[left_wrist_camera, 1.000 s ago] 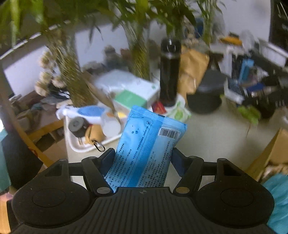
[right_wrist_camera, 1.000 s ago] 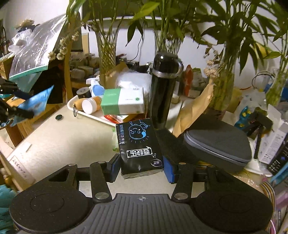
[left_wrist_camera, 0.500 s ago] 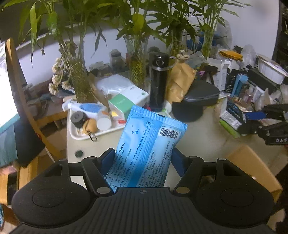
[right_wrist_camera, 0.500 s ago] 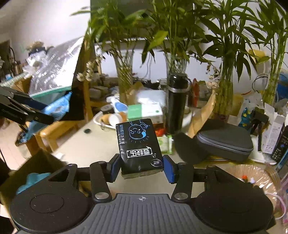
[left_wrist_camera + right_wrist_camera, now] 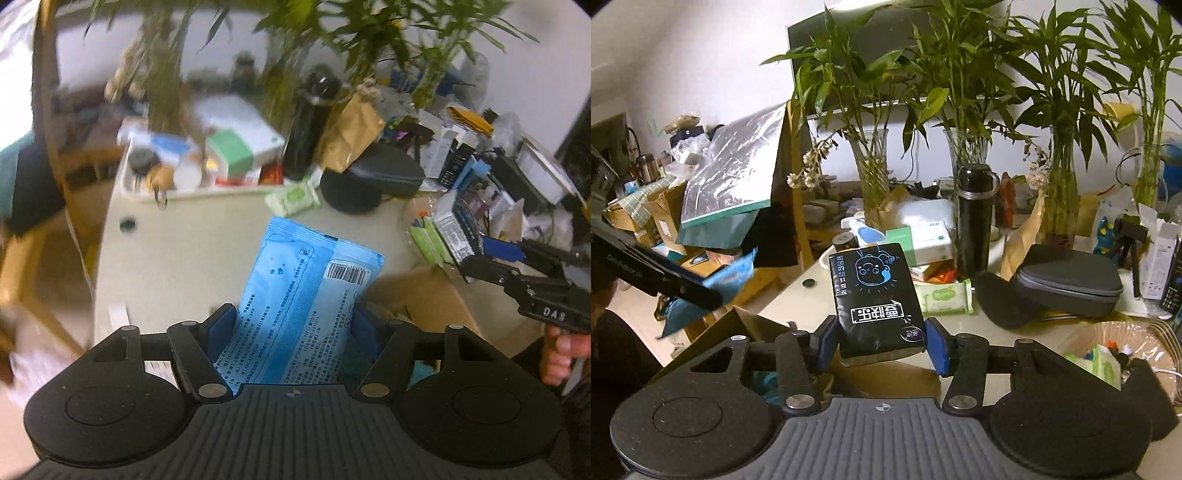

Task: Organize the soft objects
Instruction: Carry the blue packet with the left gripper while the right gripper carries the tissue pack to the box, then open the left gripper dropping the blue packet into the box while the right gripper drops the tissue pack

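My left gripper (image 5: 293, 325) is shut on a blue soft packet (image 5: 303, 295) with a barcode, held upright above the front edge of the pale table (image 5: 177, 258). My right gripper (image 5: 881, 341) is shut on a black tissue pack (image 5: 877, 299) printed with a cartoon face. The left wrist view shows the right gripper (image 5: 491, 258) at the right, with its pack (image 5: 452, 230) and a person's hand (image 5: 557, 354) behind it. The right wrist view shows the left gripper (image 5: 713, 293) at the left with the blue packet (image 5: 713, 291). A green wet-wipe pack (image 5: 943, 297) lies on the table.
An open cardboard box (image 5: 436, 302) stands below the table's front edge with teal cloth inside. On the table are a white tray (image 5: 147, 188) of small items, a black flask (image 5: 973, 221), a grey zip case (image 5: 1067, 280), glass vases with bamboo (image 5: 871, 177) and a clear bag (image 5: 1108, 350) of oddments.
Both grippers have pulled back and up from the table with their packs. The cardboard box has come into view below them, and the left view has rolled.
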The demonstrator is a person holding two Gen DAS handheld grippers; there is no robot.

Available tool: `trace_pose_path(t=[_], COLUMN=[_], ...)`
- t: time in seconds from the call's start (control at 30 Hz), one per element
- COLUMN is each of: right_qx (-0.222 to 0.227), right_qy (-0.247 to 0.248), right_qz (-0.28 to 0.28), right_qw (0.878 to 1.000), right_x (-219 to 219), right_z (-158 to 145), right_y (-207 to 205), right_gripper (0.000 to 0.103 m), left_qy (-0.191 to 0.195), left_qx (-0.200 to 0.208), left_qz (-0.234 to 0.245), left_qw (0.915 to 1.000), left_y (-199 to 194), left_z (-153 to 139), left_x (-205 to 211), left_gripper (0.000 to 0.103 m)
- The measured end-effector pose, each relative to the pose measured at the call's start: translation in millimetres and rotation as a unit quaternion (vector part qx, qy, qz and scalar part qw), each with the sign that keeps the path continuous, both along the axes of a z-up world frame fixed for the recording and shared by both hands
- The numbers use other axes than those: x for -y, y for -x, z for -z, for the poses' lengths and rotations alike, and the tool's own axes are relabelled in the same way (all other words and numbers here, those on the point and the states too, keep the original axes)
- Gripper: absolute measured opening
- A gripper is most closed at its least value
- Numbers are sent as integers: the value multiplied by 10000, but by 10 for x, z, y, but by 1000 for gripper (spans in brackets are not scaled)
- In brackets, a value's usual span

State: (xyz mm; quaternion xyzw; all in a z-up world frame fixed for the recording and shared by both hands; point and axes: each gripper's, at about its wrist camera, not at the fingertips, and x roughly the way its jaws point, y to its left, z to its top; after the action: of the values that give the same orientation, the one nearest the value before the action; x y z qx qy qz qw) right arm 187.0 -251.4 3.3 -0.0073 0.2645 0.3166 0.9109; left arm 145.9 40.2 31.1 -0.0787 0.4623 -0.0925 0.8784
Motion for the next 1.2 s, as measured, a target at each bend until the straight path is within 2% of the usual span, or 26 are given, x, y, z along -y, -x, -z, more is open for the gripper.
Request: trace_pose_path(t=[0.07, 0.13, 0.2, 0.27, 0.33, 0.37, 0.6, 0.73, 0.87, 1.03, 1.2], right_qx=[-5, 25, 25, 39, 32, 31, -65, -119, -217, -427, -583], right_qy=[-34, -47, -59, -98, -112, -117, -87, -82, -44, 34, 32], right_qz=[-17, -34, -32, -46, -39, -35, 8, 15, 45, 136, 153], right_qw=[10000, 10000, 10000, 9999, 9999, 9999, 9999, 9999, 9997, 9990, 9982], right_x=[6, 5, 4, 13, 23, 26, 46, 55, 37, 23, 26], right_z=[-4, -11, -18, -25, -26, -27, 11, 32, 55, 113, 143], right_y=[36, 78, 108, 130, 146, 154, 203, 253, 300, 326, 343], right_gripper=[53, 53, 53, 53, 53, 53, 53, 53, 53, 53, 53], left_qy=[299, 791, 1301, 1970, 2380, 2414, 2069, 1599, 890, 138, -120], left_qx=[-239, -633, -1058, -1415, -1484, -1419, -1000, -690, -285, 149, 331], left_qz=[-167, -467, -810, -1064, -1188, -1236, -1016, -799, -596, -446, -397], left_qw=[9991, 9938, 9825, 9643, 9525, 9520, 9679, 9815, 9938, 9988, 9986], left_y=[22, 36, 31, 36, 67, 97, 216, 272, 317, 394, 443], left_z=[37, 124, 230, 364, 443, 447, 317, 227, 149, 85, 49], left_x=[-43, -147, -263, -382, -445, -462, -349, -261, -134, -13, 13], left_gripper=[67, 68, 69, 72, 76, 78, 80, 80, 80, 80, 80])
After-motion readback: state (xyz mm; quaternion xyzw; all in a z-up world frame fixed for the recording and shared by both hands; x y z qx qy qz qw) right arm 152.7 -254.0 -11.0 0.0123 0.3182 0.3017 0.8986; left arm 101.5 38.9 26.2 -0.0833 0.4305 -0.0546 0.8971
